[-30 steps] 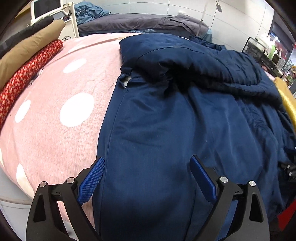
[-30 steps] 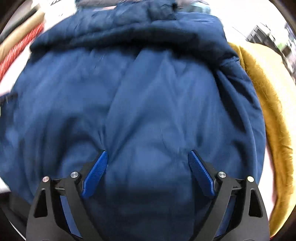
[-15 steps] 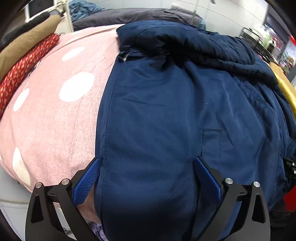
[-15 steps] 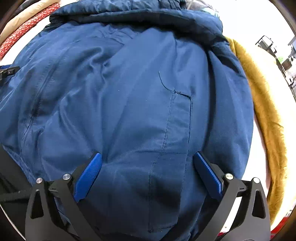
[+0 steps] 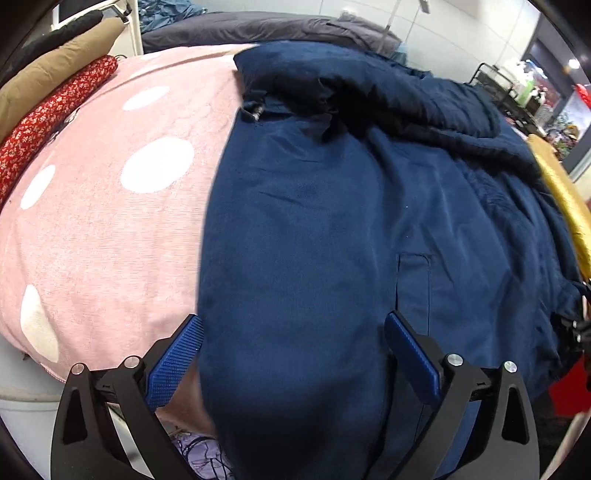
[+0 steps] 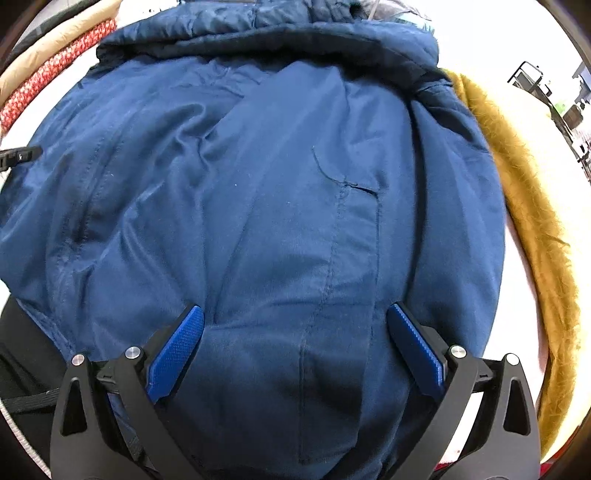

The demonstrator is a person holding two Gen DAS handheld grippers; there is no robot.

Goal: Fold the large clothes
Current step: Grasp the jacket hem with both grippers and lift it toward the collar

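A large navy blue coat (image 5: 332,229) lies spread over a pink polka-dot blanket (image 5: 103,221), its hem hanging over the near edge and its dark lining bunched at the far end. The coat fills the right wrist view (image 6: 258,206), with a pocket seam near the middle. My left gripper (image 5: 293,354) is open above the coat's left edge near the hem, holding nothing. My right gripper (image 6: 293,350) is open above the coat's lower part, holding nothing.
A mustard-yellow fuzzy garment (image 6: 535,240) lies along the coat's right side. A red patterned roll (image 5: 51,125) and a tan cushion (image 5: 55,70) lie at the far left. A grey quilt (image 5: 258,26) lies at the back. A black wire rack (image 5: 506,85) stands at the far right.
Both grippers have pulled back toward the coat's hem, so more of the coat and its pocket seam shows. Both stay open.
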